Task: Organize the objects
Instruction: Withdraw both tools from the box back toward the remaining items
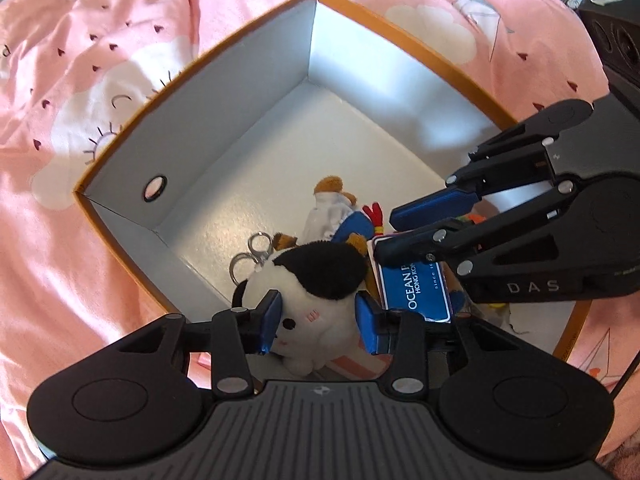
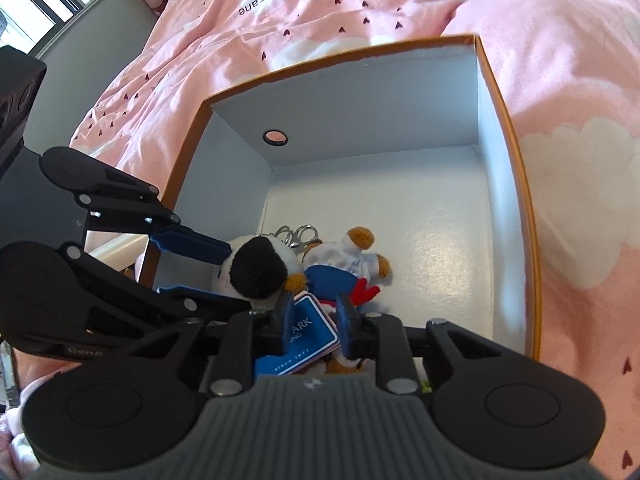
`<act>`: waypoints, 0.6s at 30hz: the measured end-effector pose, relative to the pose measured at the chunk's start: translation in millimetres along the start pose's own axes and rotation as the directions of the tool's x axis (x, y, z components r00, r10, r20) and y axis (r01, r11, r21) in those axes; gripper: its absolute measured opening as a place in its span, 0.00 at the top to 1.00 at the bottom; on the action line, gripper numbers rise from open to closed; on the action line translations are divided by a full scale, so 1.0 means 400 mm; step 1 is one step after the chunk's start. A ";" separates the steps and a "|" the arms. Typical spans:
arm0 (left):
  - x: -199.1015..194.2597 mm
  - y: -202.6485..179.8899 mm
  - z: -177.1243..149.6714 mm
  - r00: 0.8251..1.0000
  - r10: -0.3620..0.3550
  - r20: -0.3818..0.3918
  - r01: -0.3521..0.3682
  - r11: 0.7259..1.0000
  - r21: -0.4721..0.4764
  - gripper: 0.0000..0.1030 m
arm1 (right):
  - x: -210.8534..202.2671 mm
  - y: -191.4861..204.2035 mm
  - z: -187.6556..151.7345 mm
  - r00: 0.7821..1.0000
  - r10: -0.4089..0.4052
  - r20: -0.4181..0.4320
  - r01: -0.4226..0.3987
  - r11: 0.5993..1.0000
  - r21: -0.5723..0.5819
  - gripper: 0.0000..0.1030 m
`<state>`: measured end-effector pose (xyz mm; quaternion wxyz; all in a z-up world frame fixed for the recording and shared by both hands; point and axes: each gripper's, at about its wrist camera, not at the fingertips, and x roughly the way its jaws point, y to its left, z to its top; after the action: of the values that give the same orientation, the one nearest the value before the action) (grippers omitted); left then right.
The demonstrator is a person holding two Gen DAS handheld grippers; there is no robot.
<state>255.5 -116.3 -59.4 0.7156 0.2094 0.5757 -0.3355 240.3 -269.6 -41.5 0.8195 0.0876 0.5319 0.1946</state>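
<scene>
Left gripper (image 1: 318,318): blue pads pressed against both flanks of a white plush with a black cap (image 1: 316,280), clamped on it, held low inside the box (image 1: 224,128). Plush's underside cut off by the gripper body; key rings (image 1: 250,252) stick out just beyond its far side.

Right gripper (image 2: 314,320): jaws straddle a blue card (image 2: 304,340) printed with white lettering, partly hidden by the fingers. Left pad looks to touch the card's edge; the right pad stands off it. Cannot tell whether it truly grips. From the left wrist view the same gripper (image 1: 384,236) comes in from the right, tips over the card (image 1: 416,292).

Just beyond both tools: a brown-and-white doll in blue dress (image 2: 344,268) lying flat on the box floor, touching the plush (image 2: 256,270). Lower part hidden under the card.

Box: orange rim (image 2: 516,184), white interior, round hole (image 2: 275,137) in one wall. It sits on a pink bedcover (image 2: 580,80). Far floor bare.
</scene>
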 end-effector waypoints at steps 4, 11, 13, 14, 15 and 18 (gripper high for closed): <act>-0.088 0.006 -0.026 0.991 -0.008 0.137 0.010 1.000 -0.013 0.57 | -0.047 0.042 -0.005 0.997 -0.046 0.069 0.051 0.996 -0.069 0.68; -0.276 0.053 -0.120 0.955 0.039 0.295 -0.004 0.993 -0.118 0.57 | -0.115 0.187 -0.002 0.986 0.002 0.168 0.035 0.976 -0.217 0.66; -0.300 0.066 -0.152 0.953 0.072 0.295 -0.026 0.987 -0.156 0.57 | -0.118 0.245 -0.004 0.984 0.033 0.174 0.017 0.960 -0.278 0.66; -0.309 0.076 -0.174 0.953 0.089 0.291 -0.037 0.983 -0.179 0.57 | -0.113 0.278 -0.006 0.984 0.044 0.170 0.012 0.950 -0.311 0.66; -0.313 0.085 -0.197 0.953 0.103 0.284 -0.046 0.978 -0.203 0.57 | -0.105 0.307 -0.008 0.985 0.051 0.163 0.008 0.941 -0.339 0.66; -0.314 0.119 -0.273 0.956 0.145 0.256 -0.070 0.958 -0.278 0.57 | -0.066 0.388 -0.019 0.991 0.045 0.127 0.013 0.908 -0.419 0.66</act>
<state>201.1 21.3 30.5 0.8272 0.0943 0.4987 -0.2411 188.9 -139.8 32.1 0.8513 -0.0732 0.4209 0.3046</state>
